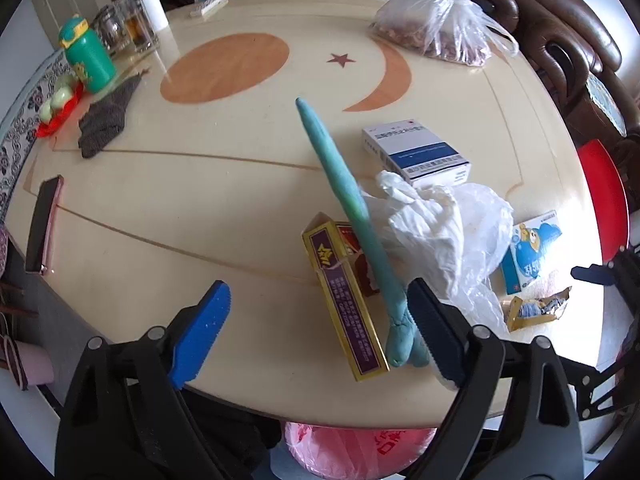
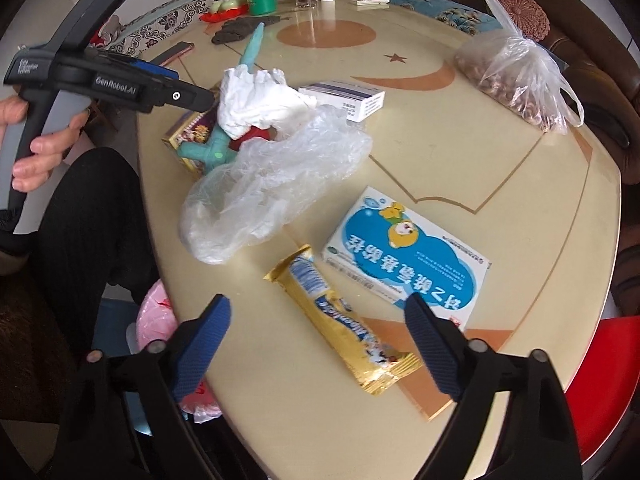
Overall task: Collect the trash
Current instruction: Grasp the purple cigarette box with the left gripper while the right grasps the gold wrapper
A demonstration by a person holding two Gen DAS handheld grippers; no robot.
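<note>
My left gripper is open over the table's near edge, around a gold and purple carton and the thick end of a long teal rod. A crumpled white tissue and a clear plastic bag lie just right of them. My right gripper is open, its jaws either side of a yellow snack wrapper. The tissue, bag and carton also show in the right wrist view, with the left gripper's body beside them.
A blue cartoon medicine box, a white and blue box, a bag of nuts, a green bottle, glass jars, a dark cloth and a phone lie on the table. A pink bag hangs below its edge.
</note>
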